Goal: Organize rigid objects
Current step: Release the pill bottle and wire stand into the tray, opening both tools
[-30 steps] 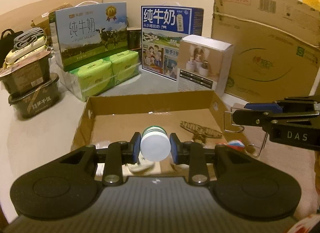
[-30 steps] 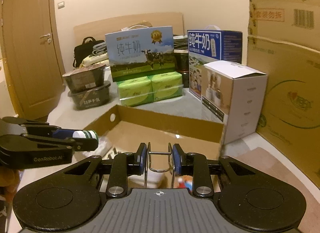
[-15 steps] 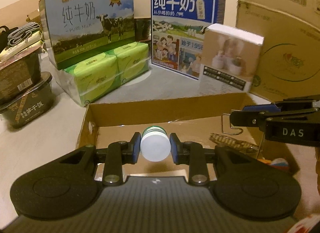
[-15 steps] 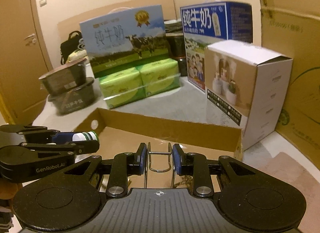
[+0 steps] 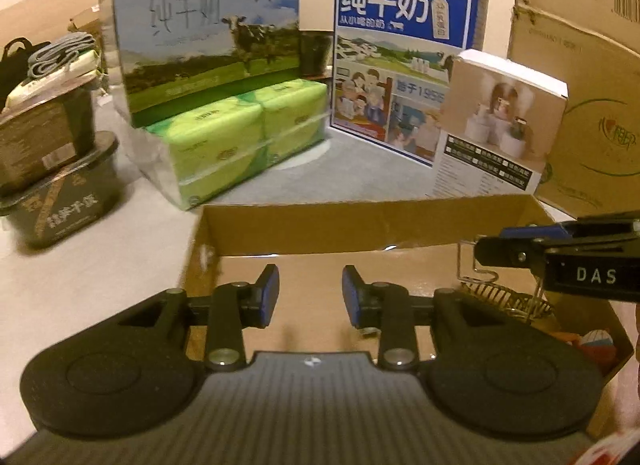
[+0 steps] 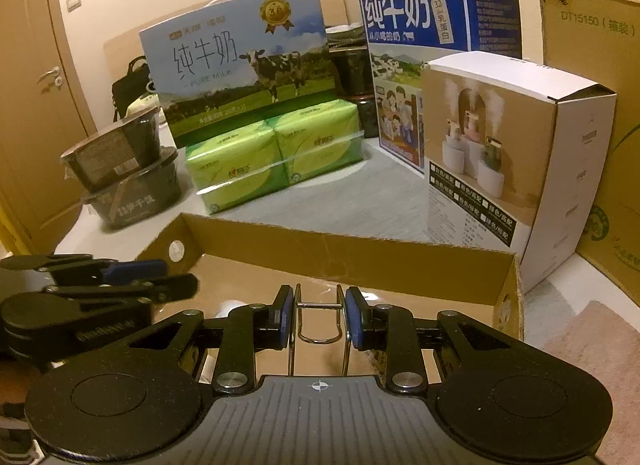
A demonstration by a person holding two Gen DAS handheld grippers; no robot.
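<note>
Each camera sits just behind its own jaws, looking forward and slightly down, close over the cardboard tray (image 5: 360, 221); the left view catches the right gripper (image 5: 480, 251) right of its jaws; both share the tray (image 6: 340, 253) and the milk cartons (image 6: 240, 61) beyond.

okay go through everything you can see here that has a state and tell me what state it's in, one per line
left gripper: open, nothing between its fingers.
right gripper: shut on the wire rack.
wire rack: held above the tray.
cardboard tray: open-topped, floor mostly bare.
humidifier box: upright, top flap closed.
blue milk carton: upright, closed.
door: closed.
</note>
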